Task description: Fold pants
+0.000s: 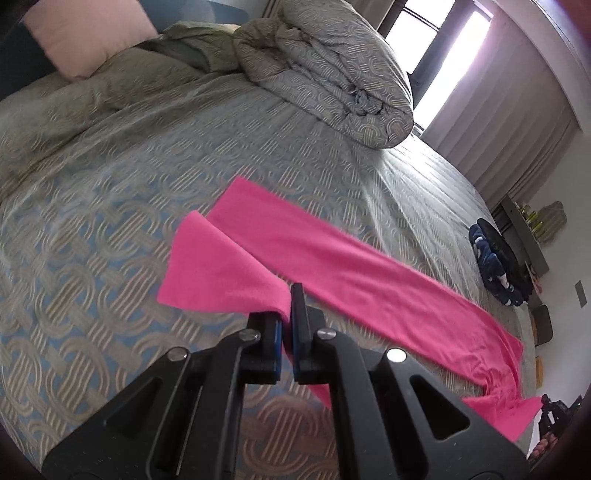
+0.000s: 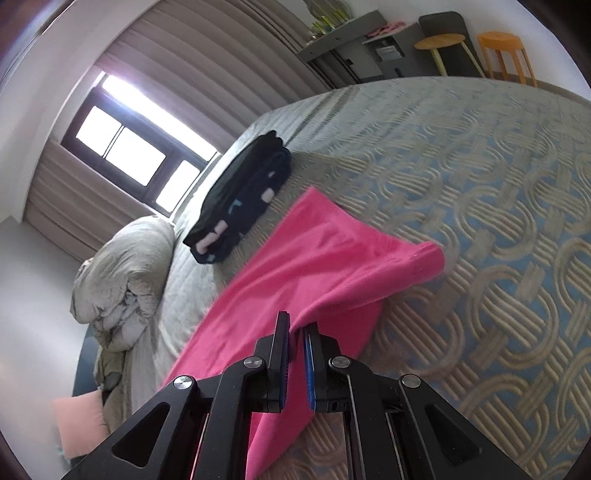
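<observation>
Bright pink pants (image 1: 332, 273) stretch across the patterned bedspread (image 1: 110, 221). In the left wrist view my left gripper (image 1: 290, 306) is shut on a pink leg end, which is lifted and folds back over the bed; the other leg lies flat, running to the right. The right wrist view shows my right gripper (image 2: 297, 328) shut on the pink pants (image 2: 295, 258) near the wide waist end, which hangs raised above the bedspread (image 2: 480, 221). Cloth passes between both pairs of pads.
A rolled grey duvet (image 1: 332, 74) and a pink pillow (image 1: 88, 33) sit at the head of the bed. A folded dark blue garment (image 2: 240, 195) lies on the bed by the window side. Stools (image 2: 506, 51) and a grey shelf (image 2: 347, 37) stand past the bed.
</observation>
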A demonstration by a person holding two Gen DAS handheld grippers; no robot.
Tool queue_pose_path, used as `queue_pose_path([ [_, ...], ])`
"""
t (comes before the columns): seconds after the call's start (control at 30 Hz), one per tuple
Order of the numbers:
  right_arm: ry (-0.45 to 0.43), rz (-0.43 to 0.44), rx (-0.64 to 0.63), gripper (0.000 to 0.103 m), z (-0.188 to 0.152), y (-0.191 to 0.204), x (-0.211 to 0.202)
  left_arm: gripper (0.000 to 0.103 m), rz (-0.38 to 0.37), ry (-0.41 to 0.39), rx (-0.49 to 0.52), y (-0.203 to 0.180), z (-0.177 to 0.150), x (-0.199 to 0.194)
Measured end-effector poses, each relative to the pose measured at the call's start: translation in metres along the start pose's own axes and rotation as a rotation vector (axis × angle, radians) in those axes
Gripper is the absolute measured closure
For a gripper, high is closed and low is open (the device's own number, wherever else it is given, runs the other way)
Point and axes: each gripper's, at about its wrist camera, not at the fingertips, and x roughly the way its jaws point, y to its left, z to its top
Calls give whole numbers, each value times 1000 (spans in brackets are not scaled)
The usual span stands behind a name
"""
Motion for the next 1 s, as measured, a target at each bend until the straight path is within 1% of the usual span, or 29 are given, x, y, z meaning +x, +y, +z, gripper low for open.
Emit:
queue_pose_path([
  [0.17, -5, 16, -18, 98, 20, 17, 16, 99, 28, -6, 30, -15, 24, 17],
  [0.37, 4, 40, -10, 99, 45, 32, 43, 99, 25, -13, 42, -33, 52, 37],
  [0.53, -31, 33, -23, 99, 70, 46, 59, 99, 43, 5, 58, -43, 74, 63],
  [0.6, -15, 20, -32, 99, 78, 49, 69, 99, 34, 32, 44, -42, 75, 73],
  [0.63, 18, 21, -28, 99, 79, 49, 77, 99, 30, 40, 40, -41, 74, 76],
  [0.7, 54, 35, -21, 98, 76, 43, 85, 99, 29, 43, 48, -40, 70, 77],
  [0.8, 109, -21, -38, 92, 69, 28, 95, 99, 29, 62, 48, -36, 63, 80],
  [0.87, 139, -35, -6, 81, 69, 13, 100, 99, 33, 69, 45, -32, 59, 80],
  [0.97, 167, -27, 53, 66, 77, -10, 101, 99, 32, 73, 37, -27, 59, 78],
  [1.0, 165, -30, 60, 64, 79, -13, 100, 99, 34, 74, 34, -25, 58, 77],
])
